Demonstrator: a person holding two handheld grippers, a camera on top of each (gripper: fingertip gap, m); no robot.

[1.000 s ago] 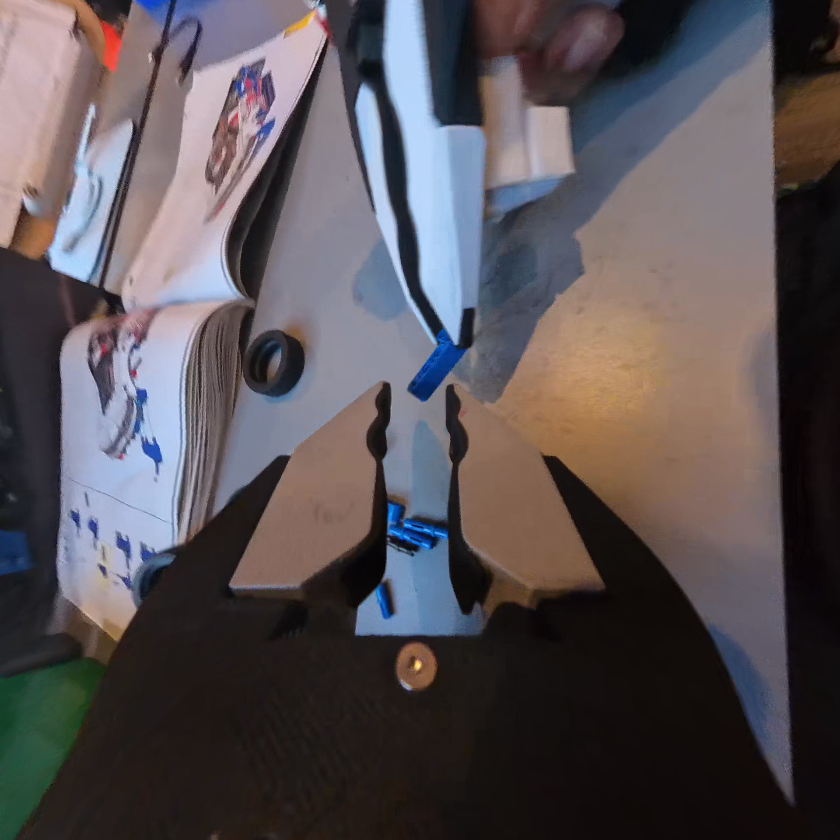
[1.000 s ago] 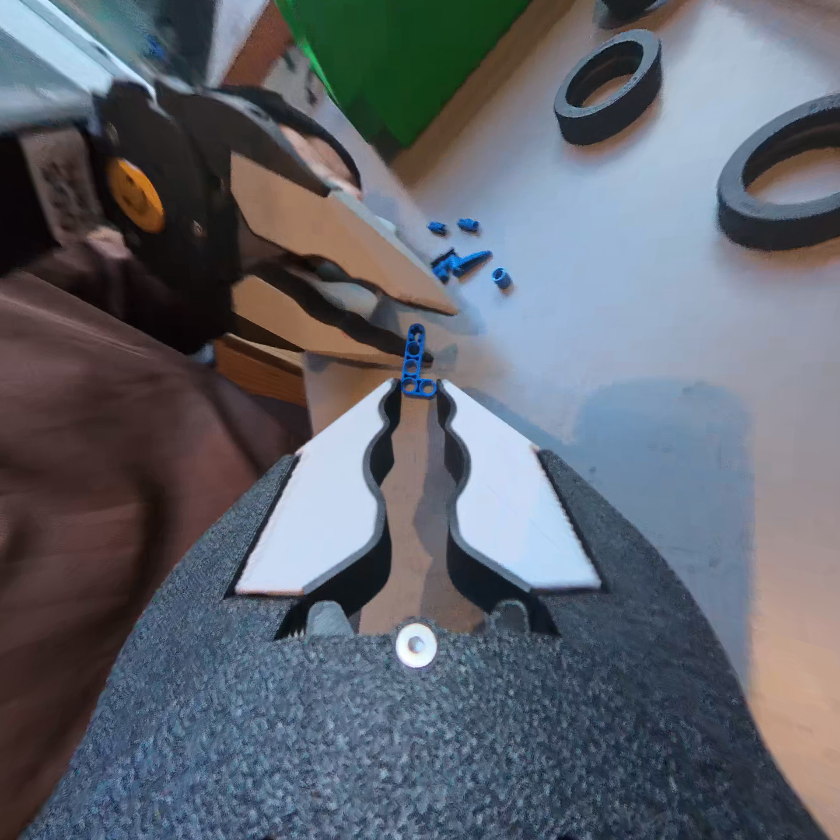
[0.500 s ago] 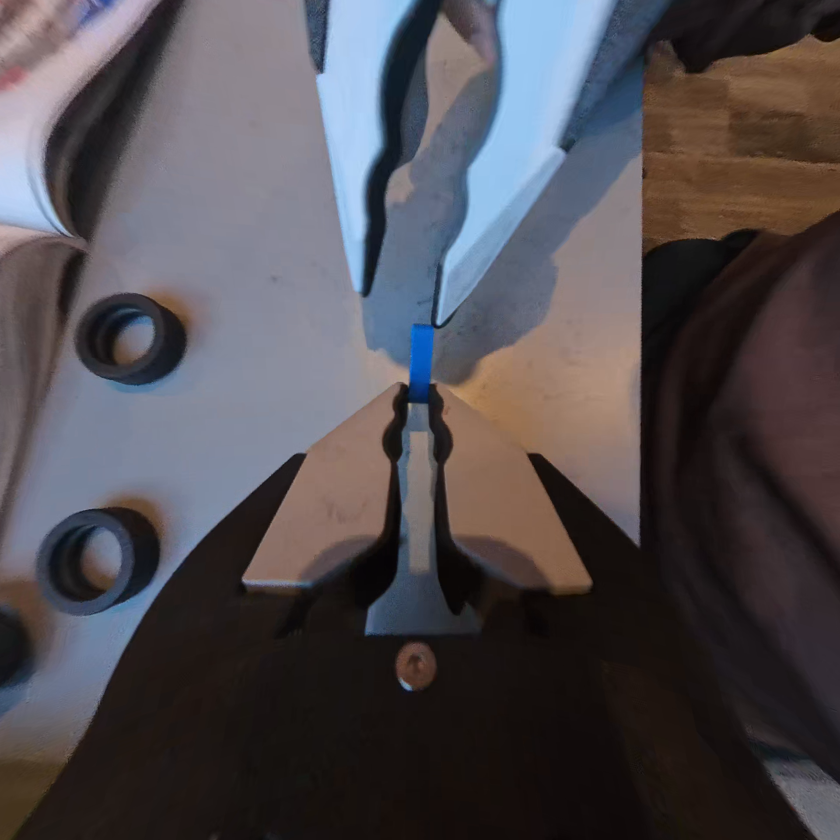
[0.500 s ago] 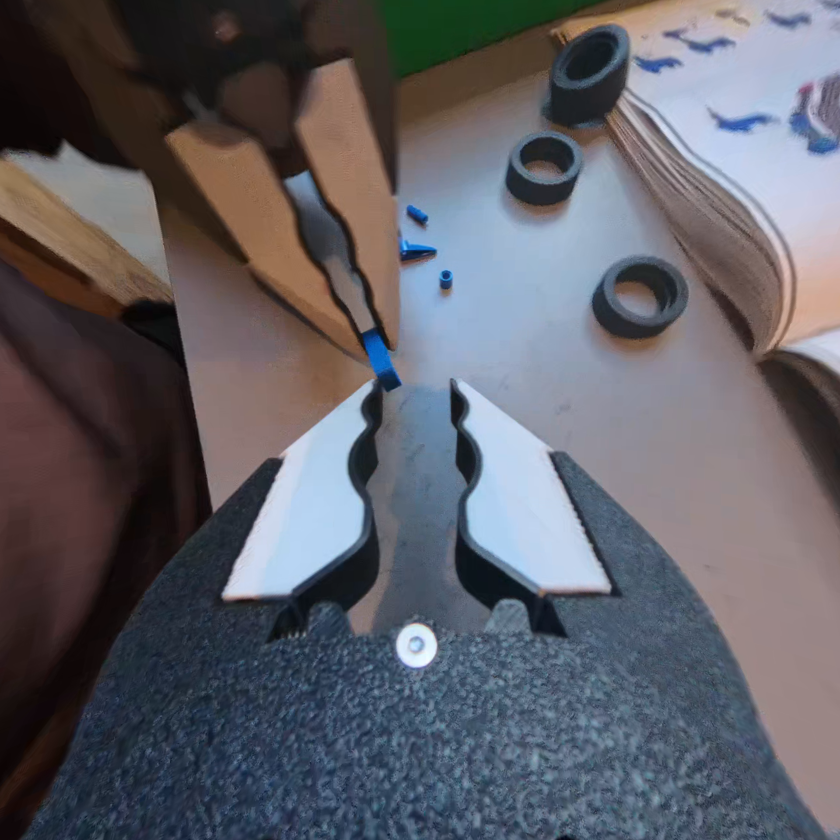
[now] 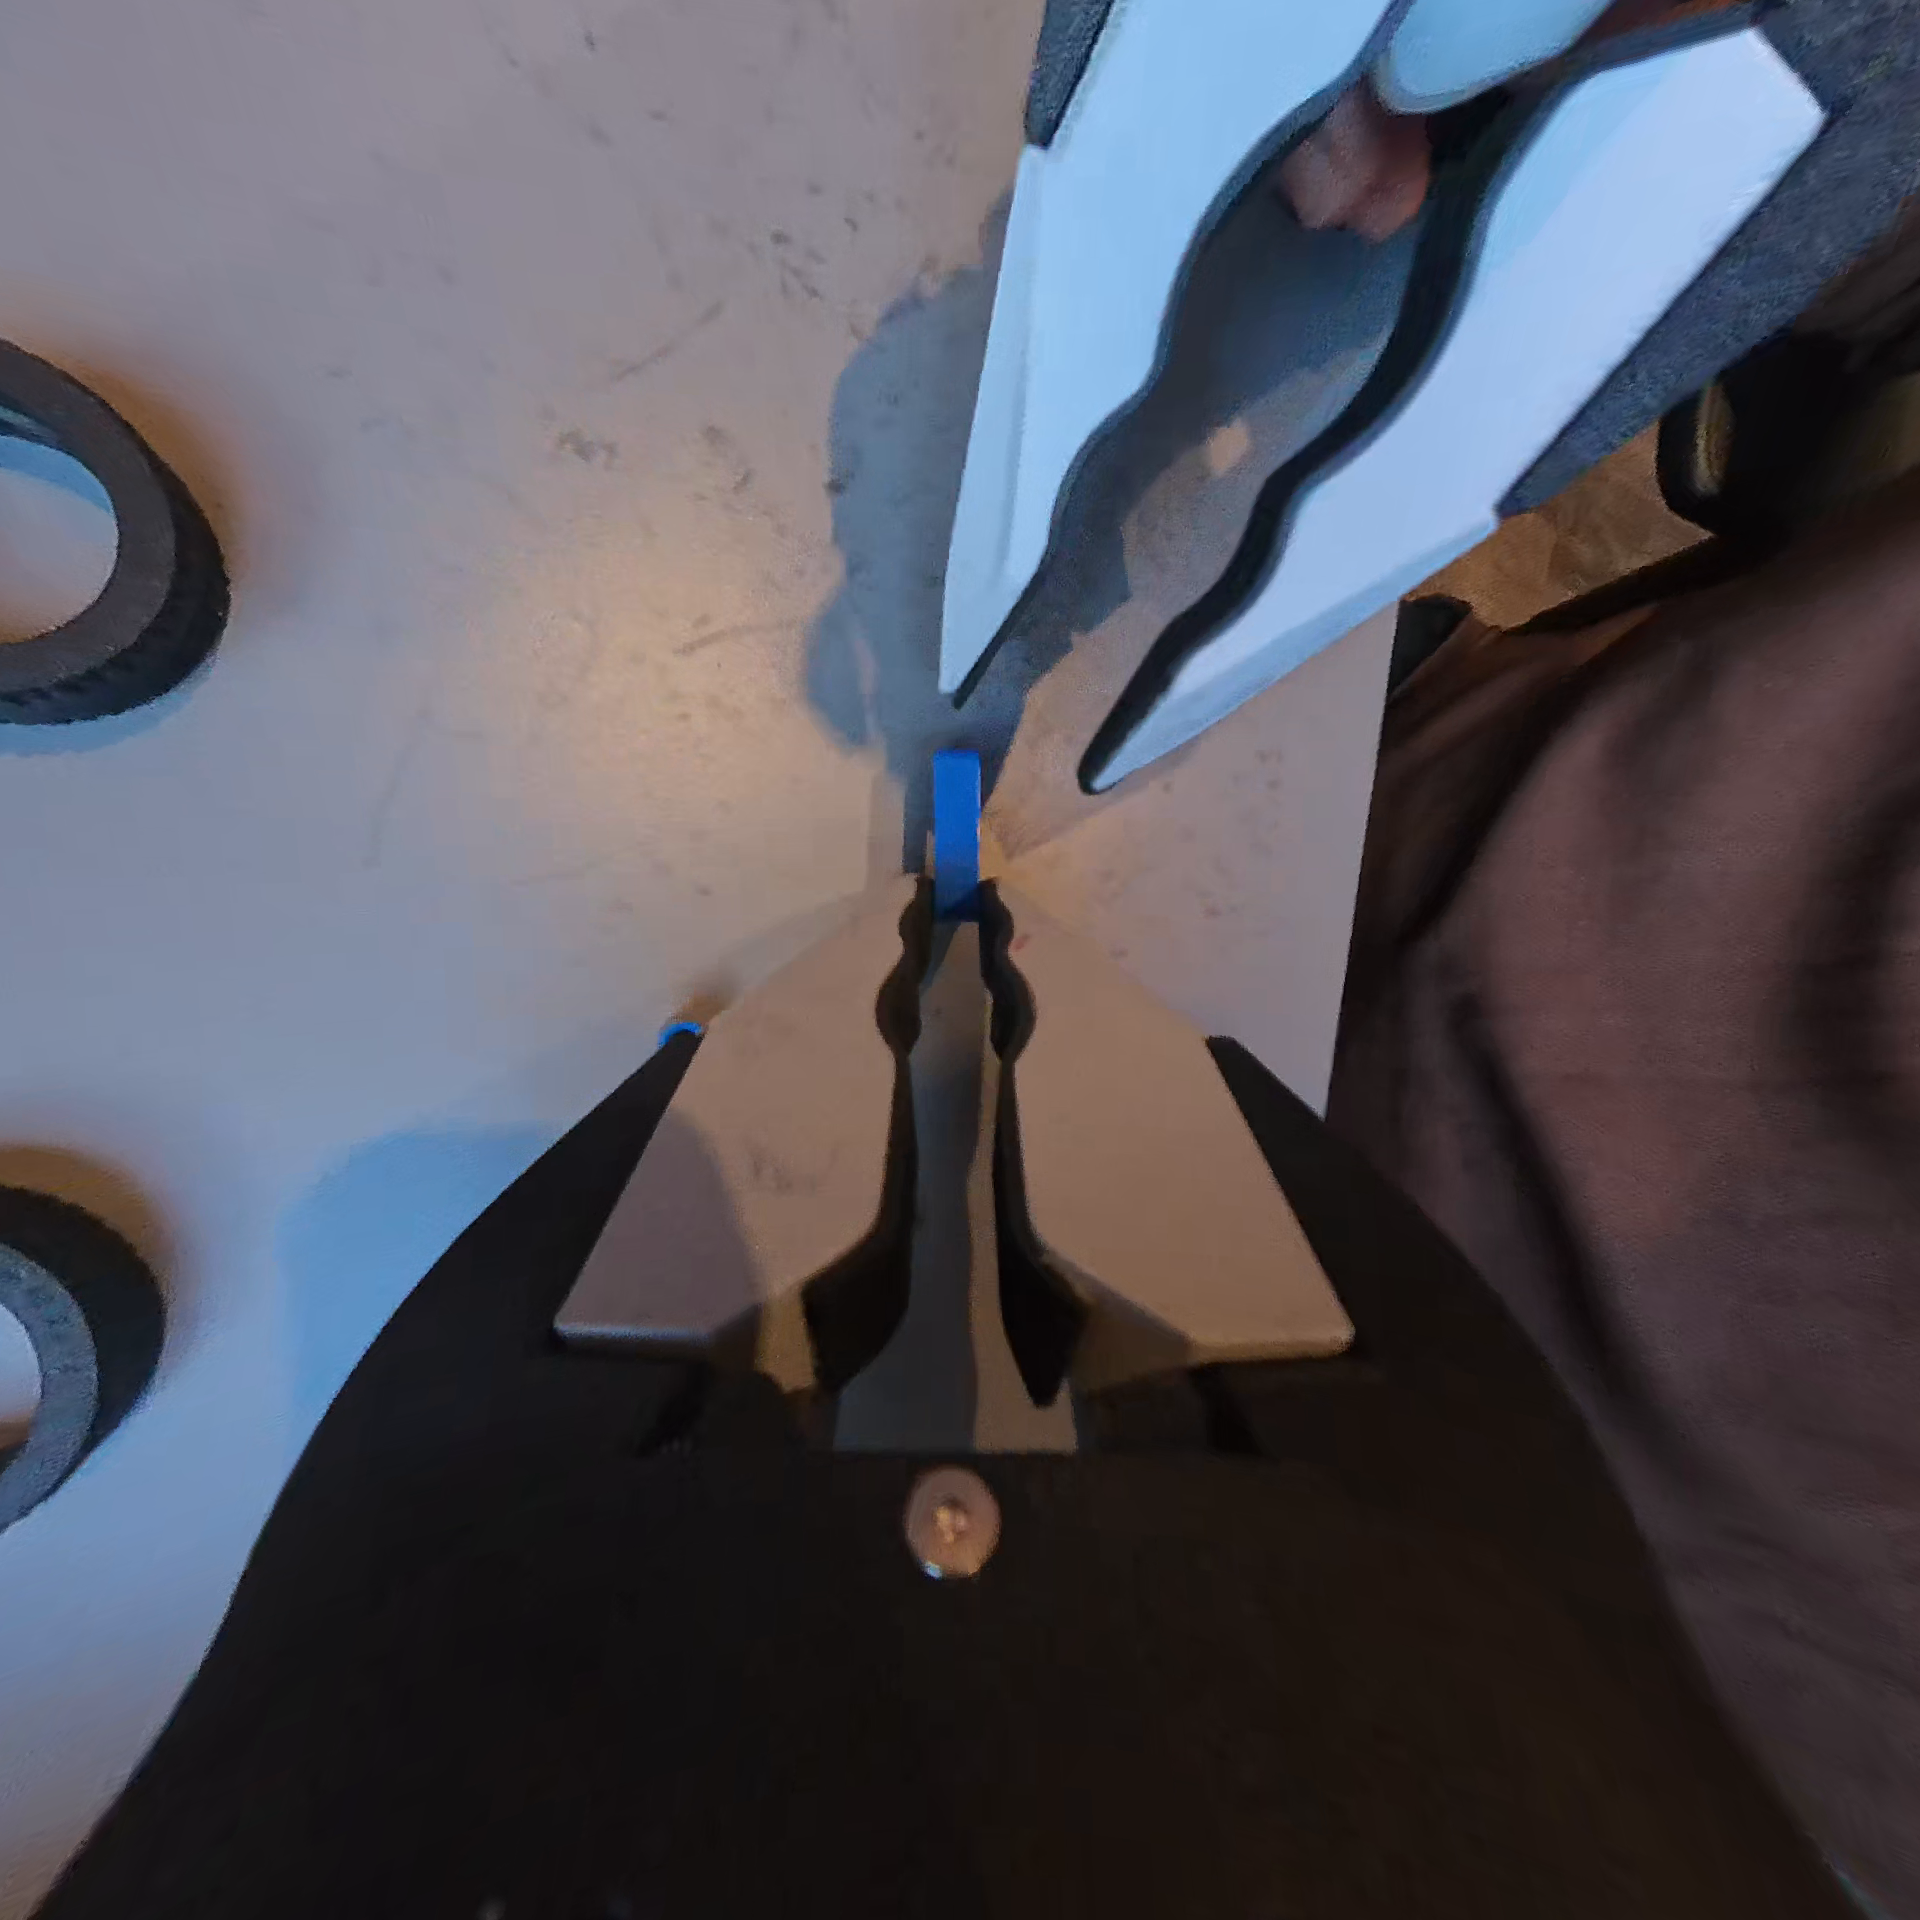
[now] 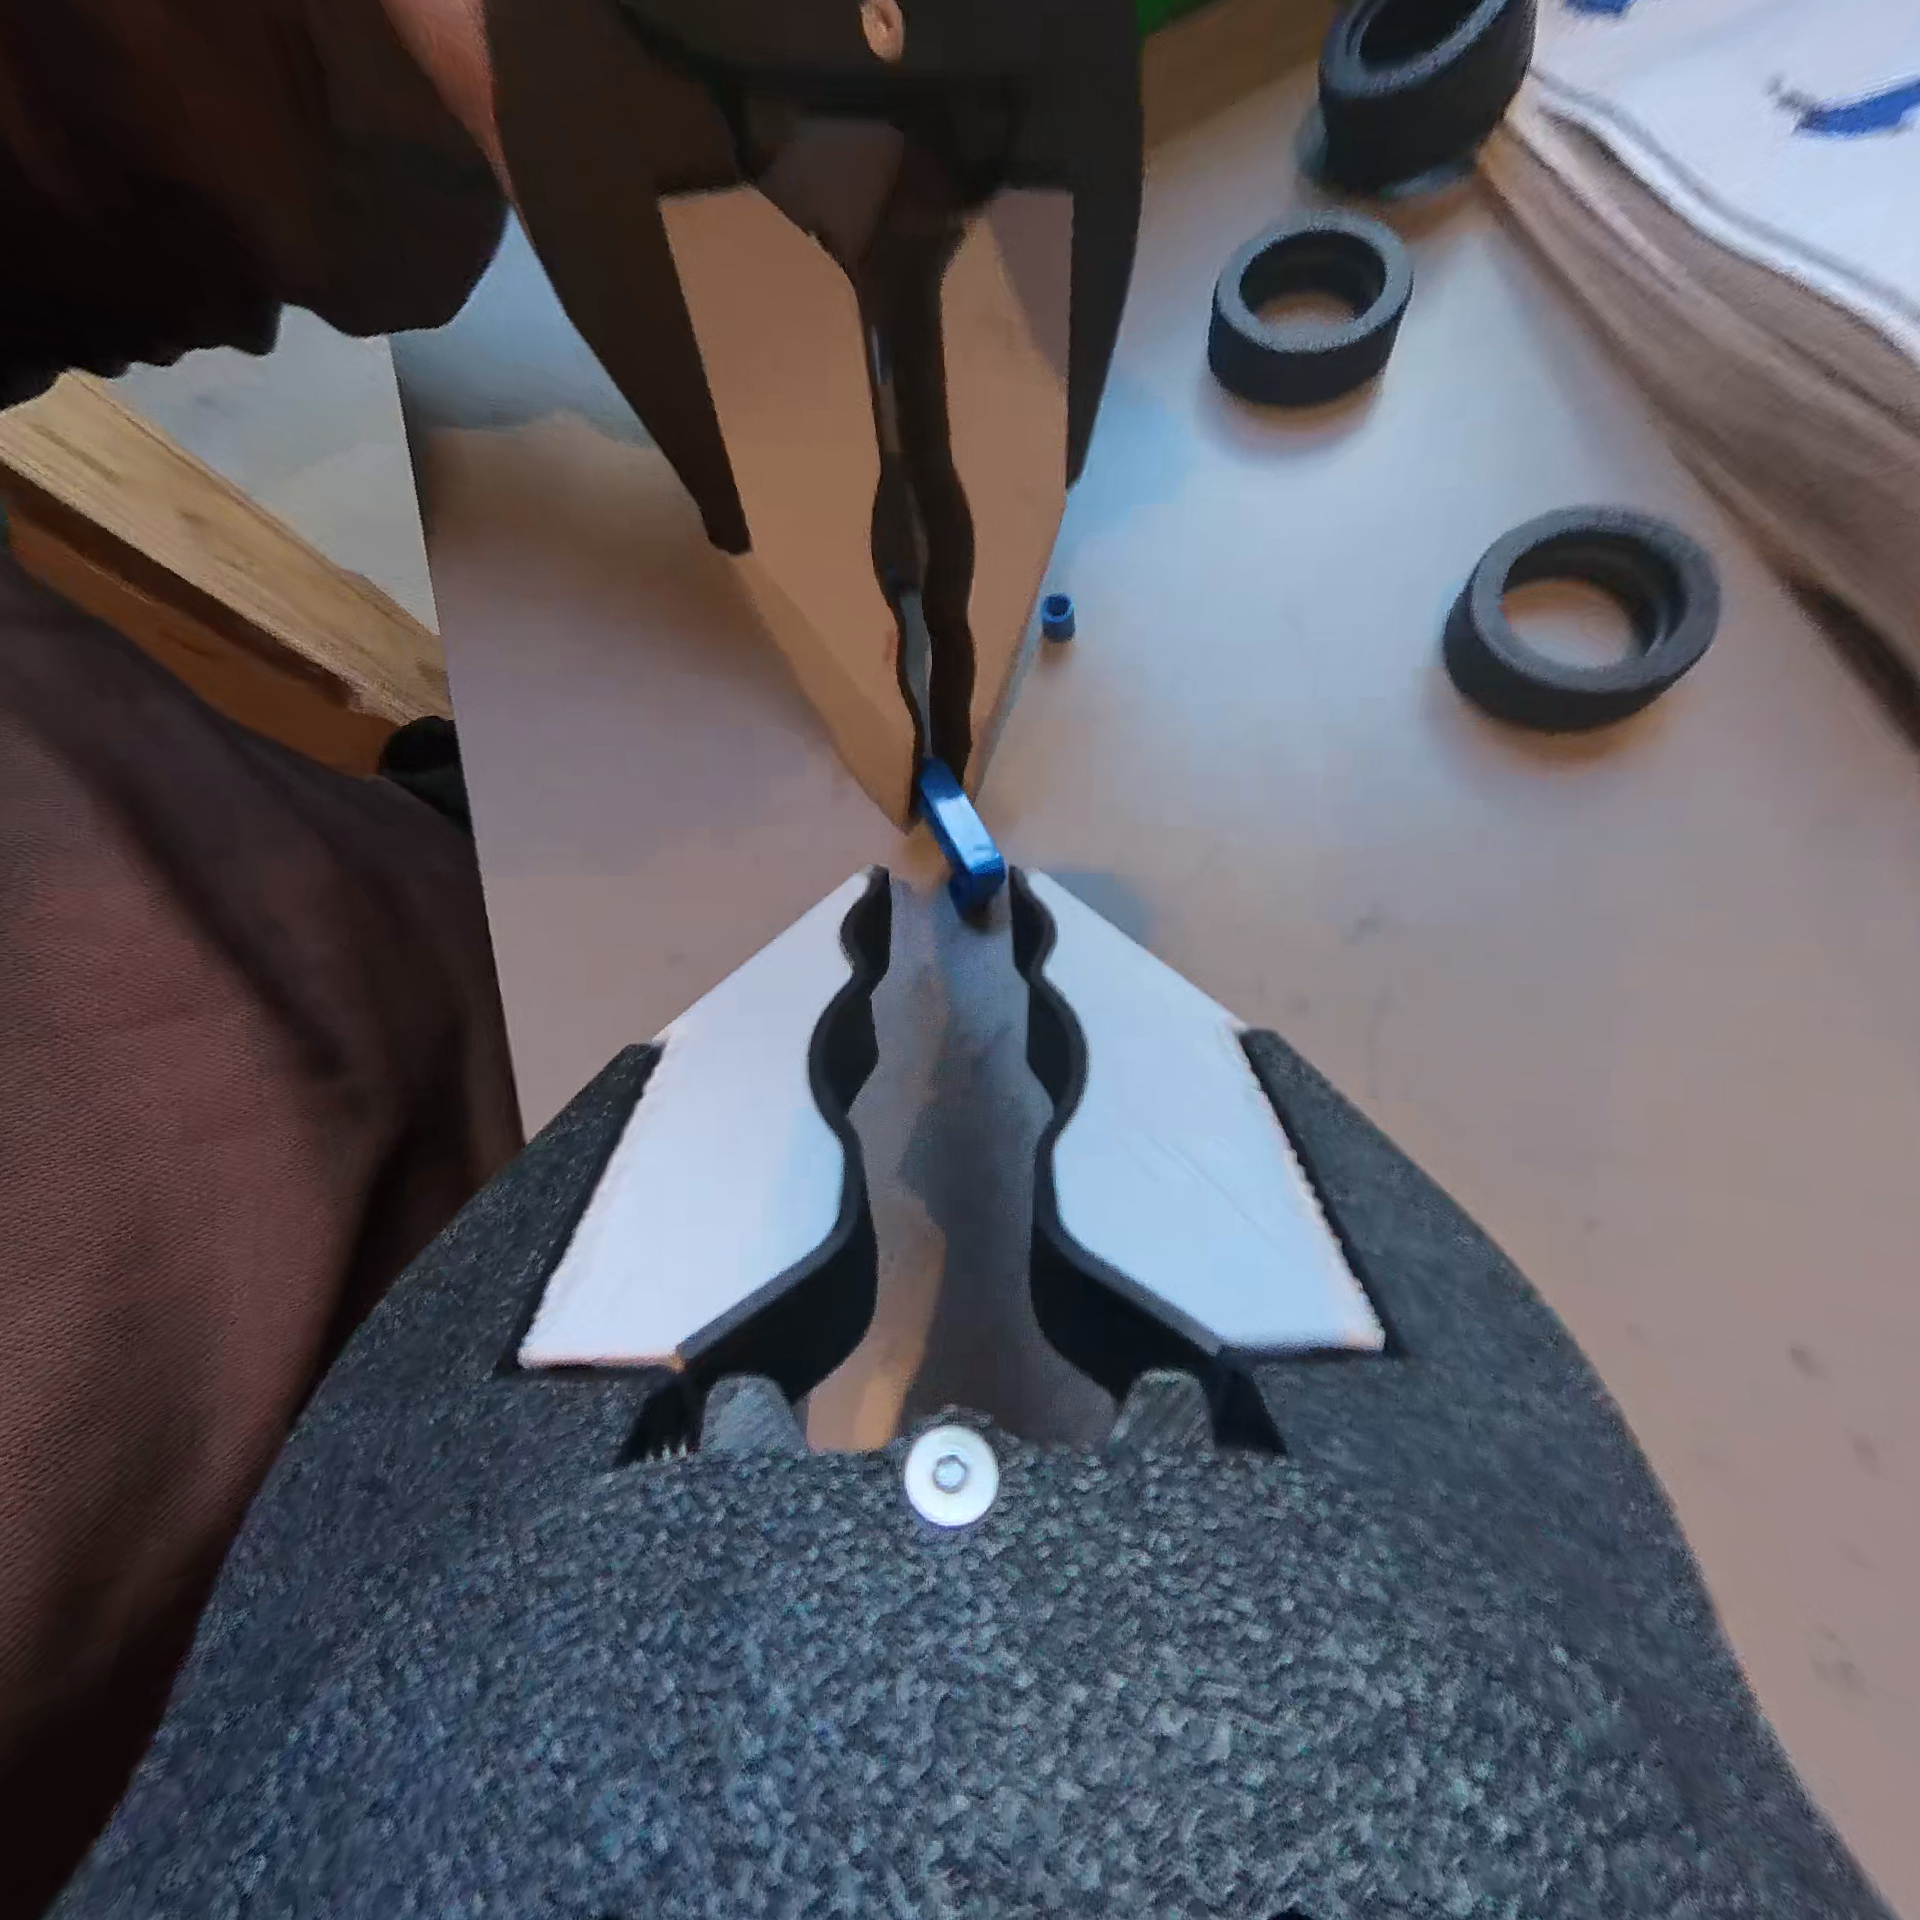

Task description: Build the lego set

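While the left tool point(image 5: 951, 883) is pinching a small blue lego beam point(image 5: 956, 831) at its very tips, jaws nearly closed on it, the right tool point(image 6: 948, 883) is waiting with its jaws parted and holding nothing, the beam's free end sitting just between its tips. Judging from this, the build is barely beginning: no assembled model is showing anywhere, and the black tyres point(image 6: 1579, 618) are lying loose at the right of the right wrist view, with a lone blue pin point(image 6: 1057, 618) near centre. An open instruction booklet point(image 6: 1766, 156) is filling the upper right corner. Both tools are working close to the tabletop point(image 6: 1351, 935) edge, which is running down the left of that view beside a person's brown garment point(image 6: 208, 1039); open room is lying mostly toward the right, short of the tyres.
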